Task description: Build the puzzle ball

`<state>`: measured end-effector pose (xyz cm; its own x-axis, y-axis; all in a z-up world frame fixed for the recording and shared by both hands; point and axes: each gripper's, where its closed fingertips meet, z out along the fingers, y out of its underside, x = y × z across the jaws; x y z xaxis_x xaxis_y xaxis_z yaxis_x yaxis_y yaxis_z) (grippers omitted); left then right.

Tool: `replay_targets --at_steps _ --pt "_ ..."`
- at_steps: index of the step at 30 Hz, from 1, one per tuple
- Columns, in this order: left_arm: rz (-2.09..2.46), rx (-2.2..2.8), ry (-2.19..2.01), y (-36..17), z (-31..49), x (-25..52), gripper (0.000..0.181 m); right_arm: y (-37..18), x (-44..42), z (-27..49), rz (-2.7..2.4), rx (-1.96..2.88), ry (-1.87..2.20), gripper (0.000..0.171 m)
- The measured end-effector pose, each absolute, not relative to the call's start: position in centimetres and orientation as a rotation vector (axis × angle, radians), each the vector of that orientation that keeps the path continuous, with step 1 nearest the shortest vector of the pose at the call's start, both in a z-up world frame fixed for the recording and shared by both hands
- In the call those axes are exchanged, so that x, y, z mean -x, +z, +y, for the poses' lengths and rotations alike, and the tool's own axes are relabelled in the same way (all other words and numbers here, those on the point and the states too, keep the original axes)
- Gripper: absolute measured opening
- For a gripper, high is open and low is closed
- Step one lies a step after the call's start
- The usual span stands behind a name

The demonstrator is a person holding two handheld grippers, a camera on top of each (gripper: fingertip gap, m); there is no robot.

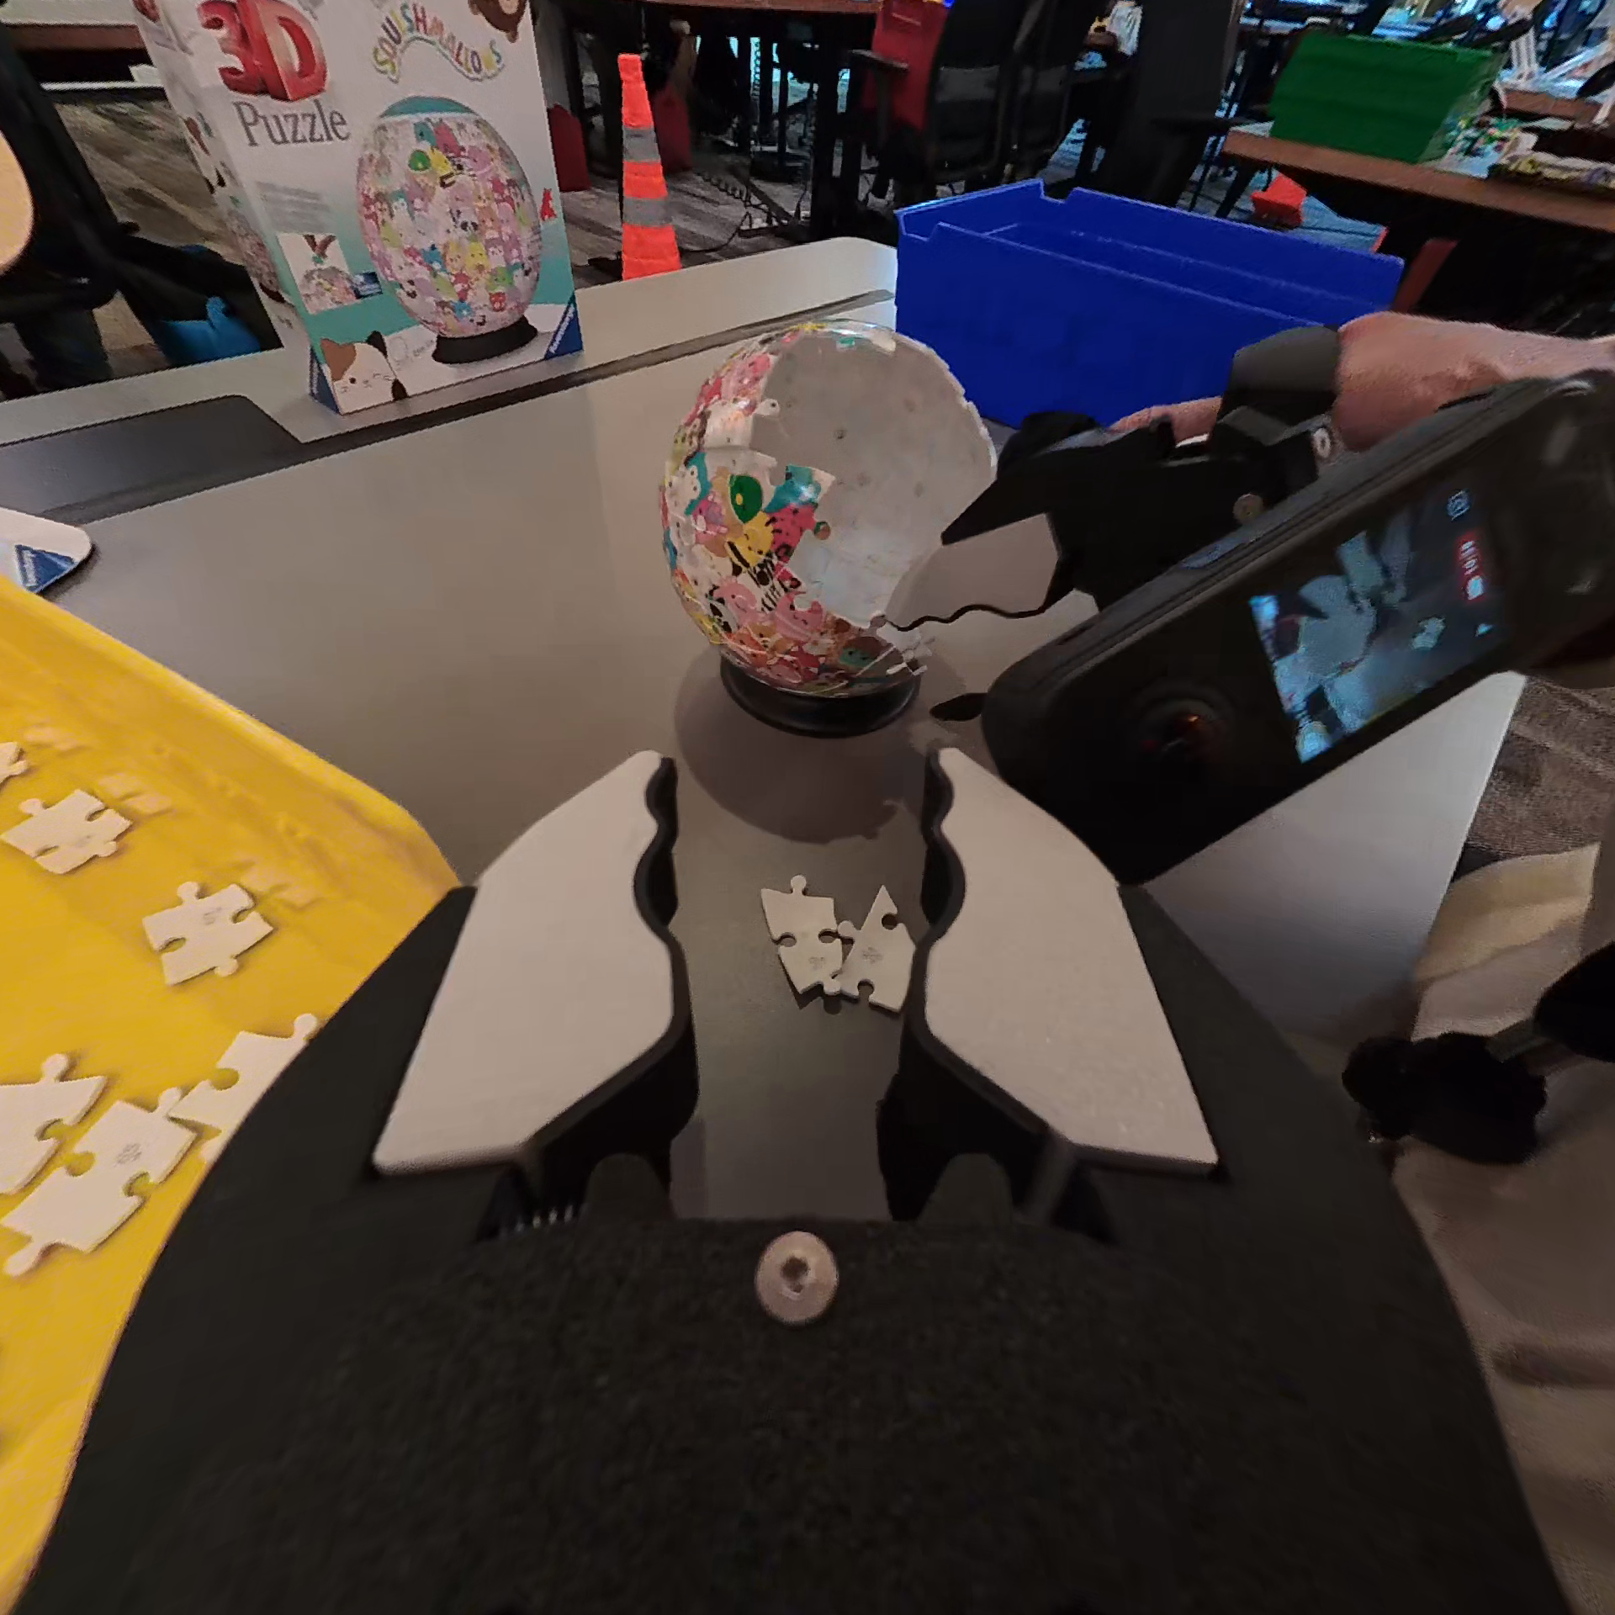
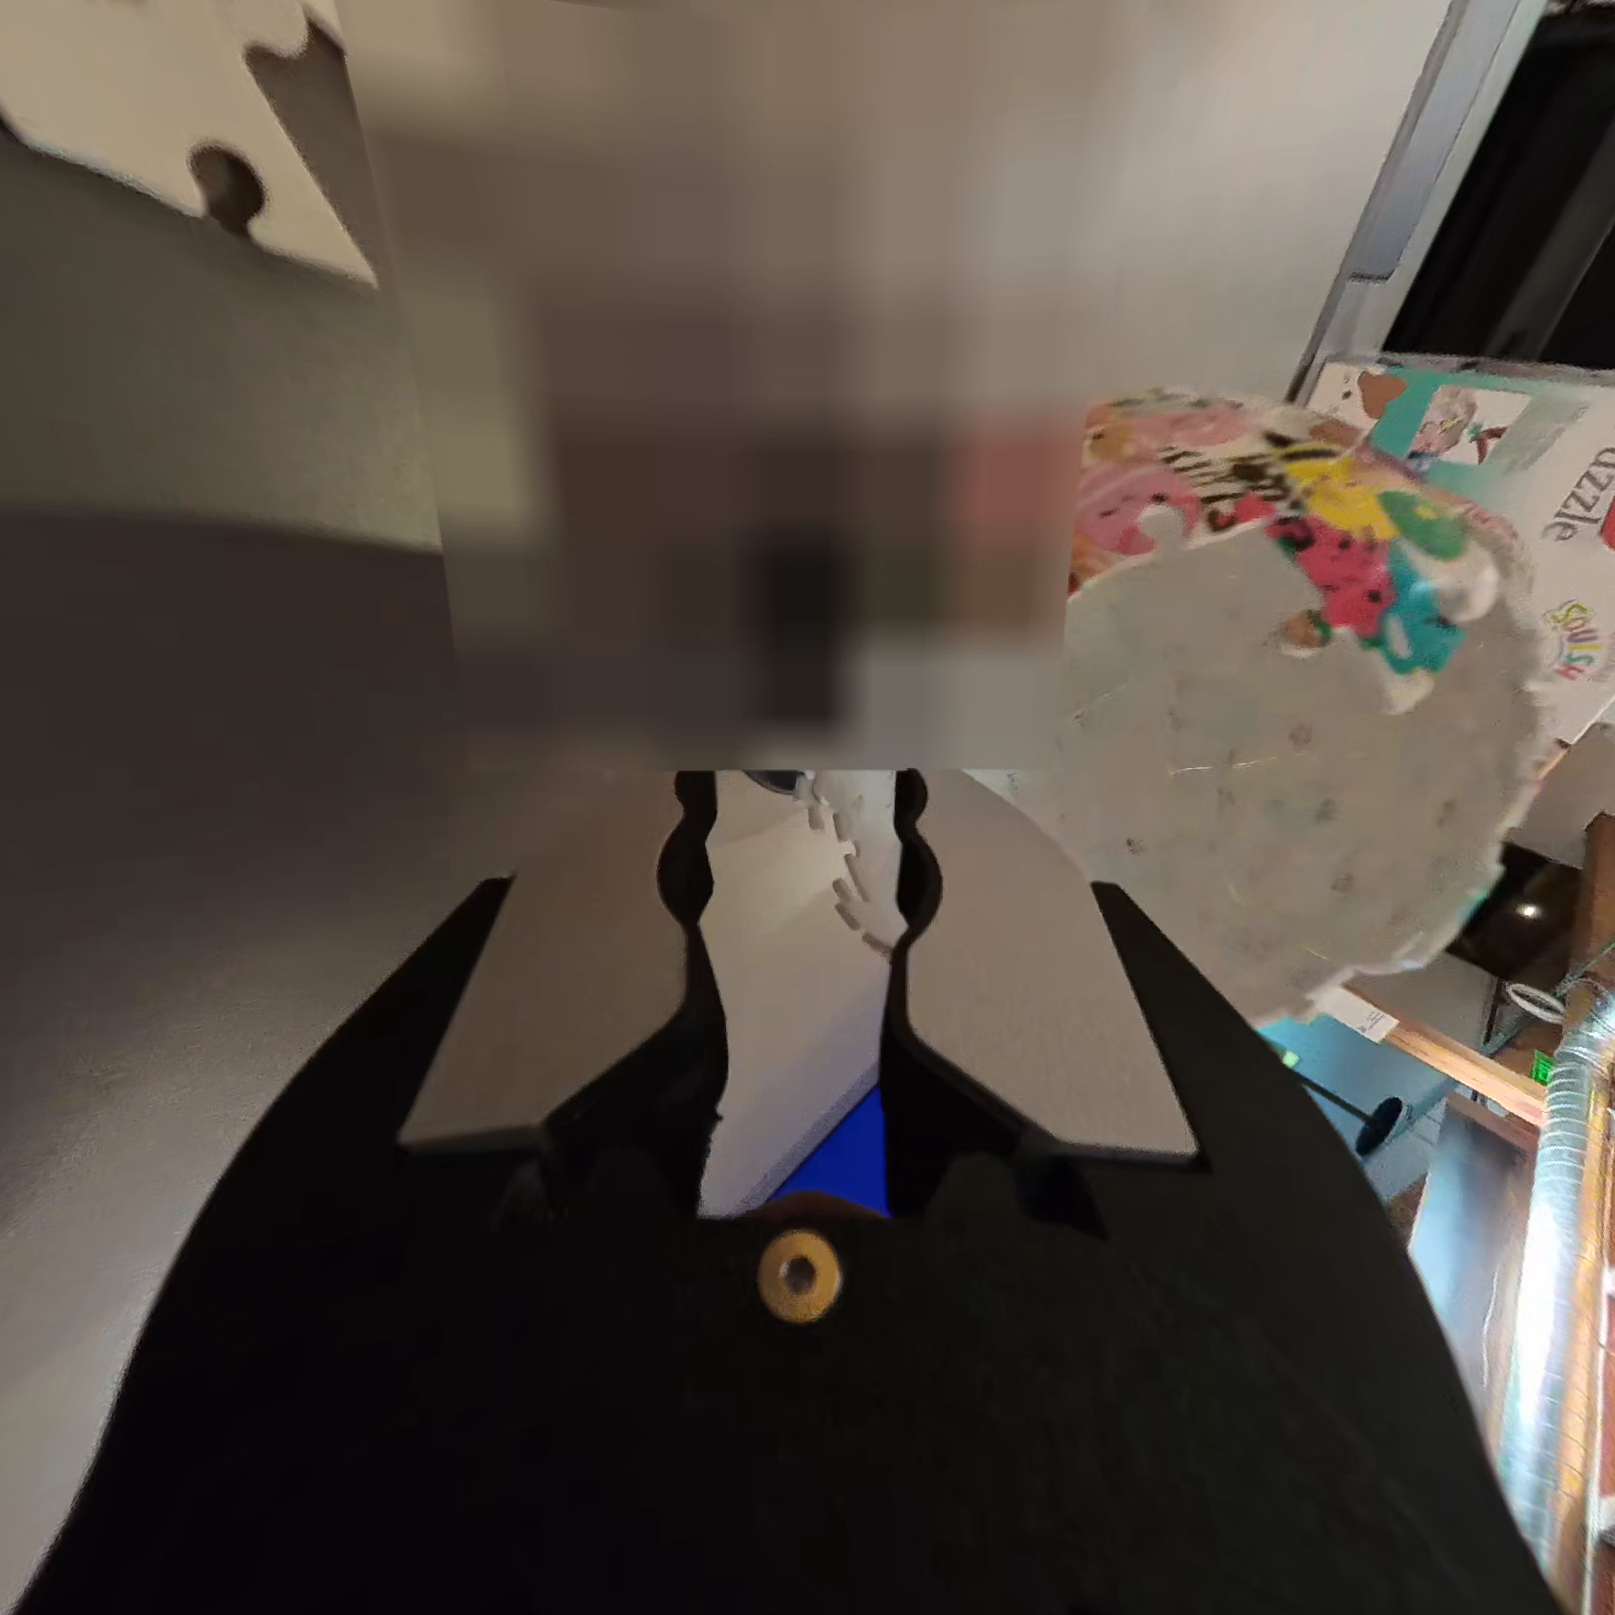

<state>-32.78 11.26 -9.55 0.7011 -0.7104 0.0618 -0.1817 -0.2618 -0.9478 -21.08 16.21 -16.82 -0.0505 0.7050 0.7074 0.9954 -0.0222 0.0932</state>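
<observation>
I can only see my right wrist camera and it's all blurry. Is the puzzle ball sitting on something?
Observer: Yes, the puzzle ball sits on a black stand on the grey table.
Operator: Are there any pieces left to put in?
Observer: Two white pieces lie face down and touching on the table. In the left wrist view they show between the fingers of the open left gripper.
Operator: Only those two?
Observer: No, loose pieces also lie face down in a yellow tray to the left of the ball.
</observation>
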Motion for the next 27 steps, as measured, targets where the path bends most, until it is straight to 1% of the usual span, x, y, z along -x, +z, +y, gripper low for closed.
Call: replay_targets --at_steps 5,8,12,16,19,23,25,27 --pt "0.676 1.808 -0.615 -9.5 11.6 33.4 0.051 -17.1 20.5 16.5 -1.819 1.785 -0.915 0.041" --pt "0.612 1.808 -0.708 -9.0 11.5 33.8 0.059 -17.2 20.2 16.7 -1.855 1.757 -0.983 0.041" --pt "0.565 1.777 -0.765 -7.8 11.2 34.5 0.061 -17.6 20.1 16.7 -1.922 1.685 -1.05 0.04" --pt "0.577 1.759 -0.743 -7.4 11.0 34.6 0.061 -17.7 20.2 16.9 -1.964 1.64 -1.089 0.036" --pt "0.58 1.754 -0.744 -7.3 10.9 34.5 0.06 -17.6 20.2 17.0 -1.985 1.639 -1.107 0.03" --pt "0.561 1.743 -0.773 -6.9 10.9 34.4 0.06 -17.6 20.0 17.1 -2.007 1.629 -1.12 0.029" --pt "0.557 1.741 -0.773 -6.9 10.9 34.4 0.06 -17.4 20.1 16.8 -2.005 1.634 -1.092 0.03" --pt "0.558 1.745 -0.793 -7.0 10.9 34.2 0.062 -17.0 20.3 16.1 -1.999 1.625 -1.066 0.036"
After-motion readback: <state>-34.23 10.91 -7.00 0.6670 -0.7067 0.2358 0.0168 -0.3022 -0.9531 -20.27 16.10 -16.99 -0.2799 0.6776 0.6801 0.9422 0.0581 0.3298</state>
